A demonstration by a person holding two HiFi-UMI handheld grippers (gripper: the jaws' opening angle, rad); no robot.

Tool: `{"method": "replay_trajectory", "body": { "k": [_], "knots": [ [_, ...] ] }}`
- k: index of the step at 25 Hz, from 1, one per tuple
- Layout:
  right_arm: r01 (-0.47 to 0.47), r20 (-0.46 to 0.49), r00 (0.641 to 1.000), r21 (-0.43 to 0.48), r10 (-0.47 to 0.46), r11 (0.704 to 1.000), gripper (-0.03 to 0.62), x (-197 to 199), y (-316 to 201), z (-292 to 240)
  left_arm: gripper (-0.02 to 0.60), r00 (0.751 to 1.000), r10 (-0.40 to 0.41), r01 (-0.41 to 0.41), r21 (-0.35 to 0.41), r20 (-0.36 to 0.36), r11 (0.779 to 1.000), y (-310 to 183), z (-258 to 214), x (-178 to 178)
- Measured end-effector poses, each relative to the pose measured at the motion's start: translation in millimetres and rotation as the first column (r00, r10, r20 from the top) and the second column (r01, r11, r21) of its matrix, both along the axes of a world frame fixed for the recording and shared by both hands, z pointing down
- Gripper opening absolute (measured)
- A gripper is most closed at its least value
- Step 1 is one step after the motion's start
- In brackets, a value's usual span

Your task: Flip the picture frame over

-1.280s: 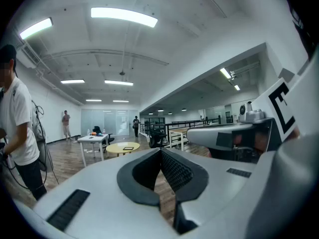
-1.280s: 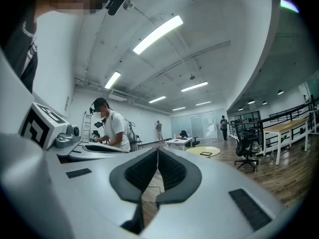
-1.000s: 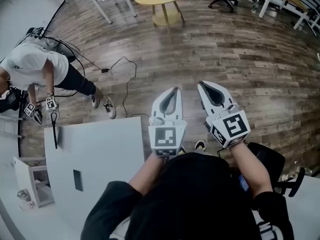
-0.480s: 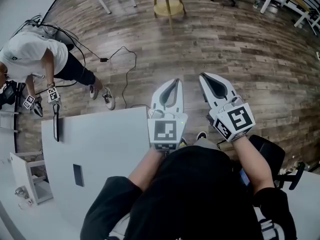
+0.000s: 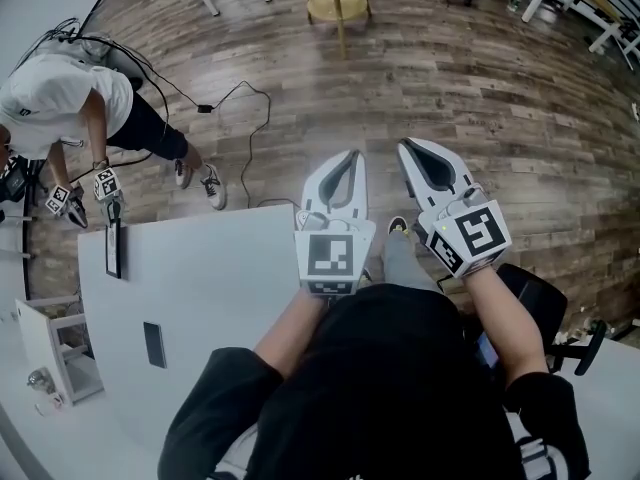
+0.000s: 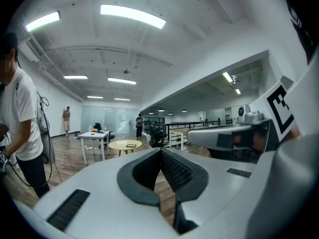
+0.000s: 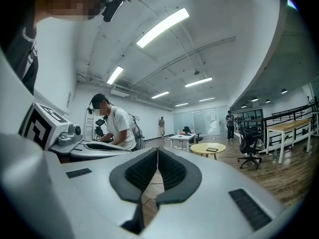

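Observation:
The picture frame point(image 6: 130, 145) is a small dark rectangle lying flat on a round yellow table point(image 6: 124, 145) far across the room. The right gripper view also shows the picture frame point(image 7: 212, 149) on that table point(image 7: 208, 148). In the head view only the table's foot point(image 5: 335, 6) shows at the top edge, and the frame is out of sight. My left gripper point(image 5: 345, 163) and right gripper point(image 5: 415, 153) are held side by side over the wooden floor, pointing towards the table. Both are shut with nothing in them; the left gripper's point(image 6: 160, 151) and the right gripper's point(image 7: 157, 151) pads meet.
A white table point(image 5: 200, 298) bearing a small black object point(image 5: 153, 344) stands at my lower left. A person in a white shirt point(image 5: 55, 98) works at its far end with grippers. A black cable point(image 5: 250, 118) trails on the floor. An office chair point(image 7: 249, 146) and a white desk point(image 6: 94, 136) flank the yellow table.
The round yellow table has slid up past the top edge of the head view, and the white table now reaches closer to my grippers. Both grippers stay shut, side by side.

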State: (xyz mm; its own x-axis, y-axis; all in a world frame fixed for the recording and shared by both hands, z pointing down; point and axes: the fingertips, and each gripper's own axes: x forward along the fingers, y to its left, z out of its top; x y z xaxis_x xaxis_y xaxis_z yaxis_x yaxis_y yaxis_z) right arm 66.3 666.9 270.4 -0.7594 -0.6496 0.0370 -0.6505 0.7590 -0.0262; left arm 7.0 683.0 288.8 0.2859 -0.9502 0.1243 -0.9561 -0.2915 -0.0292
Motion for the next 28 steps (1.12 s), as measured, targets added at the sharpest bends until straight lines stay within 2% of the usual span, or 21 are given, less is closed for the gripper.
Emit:
{"method": "replay_trajectory", "body": {
  "k": [5, 13, 21, 28],
  "knots": [
    [0.021, 0.01, 1.0, -0.002, -0.021, 1.0, 0.02, -5, -11, 3, 0.023, 1.0, 0.003, -0.003, -0.016, -0.023, 1.0, -11, -2, 1],
    [0.036, 0.02, 0.999, -0.021, -0.035, 0.999, 0.02, 4, -48, 15, 0.023, 0.999, -0.031, 0.031, -0.021, -0.009, 0.999, -45, 6, 6],
    [0.051, 0.038, 0.998, -0.031, -0.05, 0.998, 0.02, 26, -110, 18, 0.023, 1.0, -0.009, 0.009, -0.025, 0.002, 1.0, -109, 1, 34],
    [0.055, 0.06, 0.997, -0.046, -0.052, 0.997, 0.02, 61, -172, 21, 0.023, 0.999, -0.016, 0.017, -0.04, 0.045, 0.999, -170, 6, 64]
  ]
}}
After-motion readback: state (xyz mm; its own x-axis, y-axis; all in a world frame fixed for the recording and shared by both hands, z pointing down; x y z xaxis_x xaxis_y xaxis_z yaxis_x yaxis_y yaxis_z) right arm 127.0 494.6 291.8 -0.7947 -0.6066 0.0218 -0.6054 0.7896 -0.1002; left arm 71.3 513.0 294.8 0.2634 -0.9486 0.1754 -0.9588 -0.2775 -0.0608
